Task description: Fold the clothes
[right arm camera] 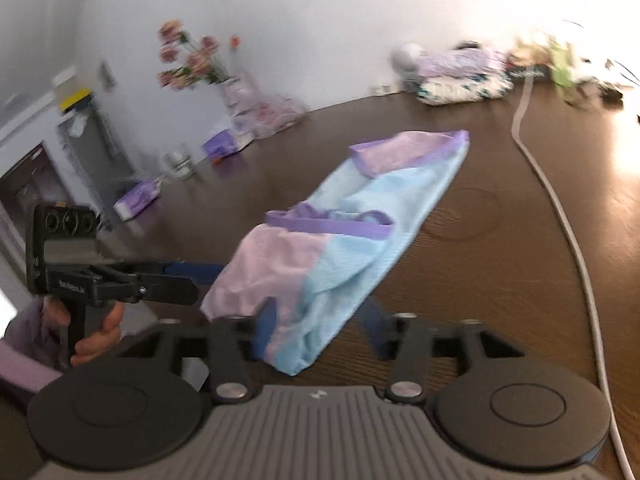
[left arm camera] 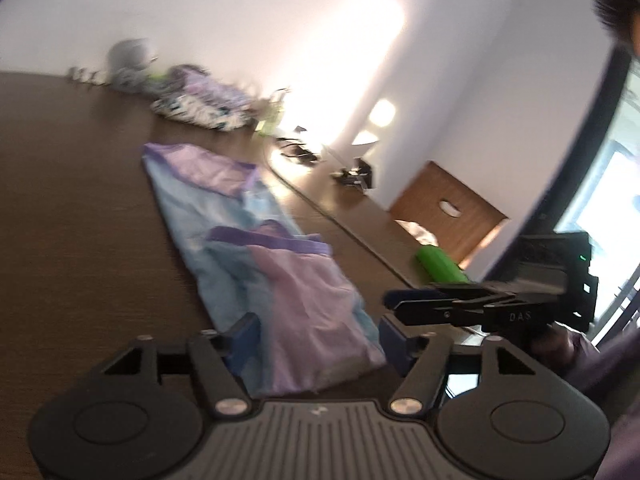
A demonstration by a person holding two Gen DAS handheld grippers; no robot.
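Left wrist view: left gripper w/ jaws spread wide, either side of the near end of a light blue and lilac garment w/ purple trim, which lies flat and lengthwise on the dark wood worktop. Whether the blue fingers touch the cloth is hard to say, pic is blurred. Right gripper comes in from the right, seen side-on, just beside the garment's near corner; jaw state can't be told here. Folded clothes pile at the far edge by the wall, green bottle to the right. Right wrist view: right gripper has jaws apart, nothing clamped, w/ the garment's near end between them. Left gripper reaches in from the left at the lilac edge, a hand on its grip. Grey cable runs along the worktop at right; flower vase and the clothes pile near the wall.
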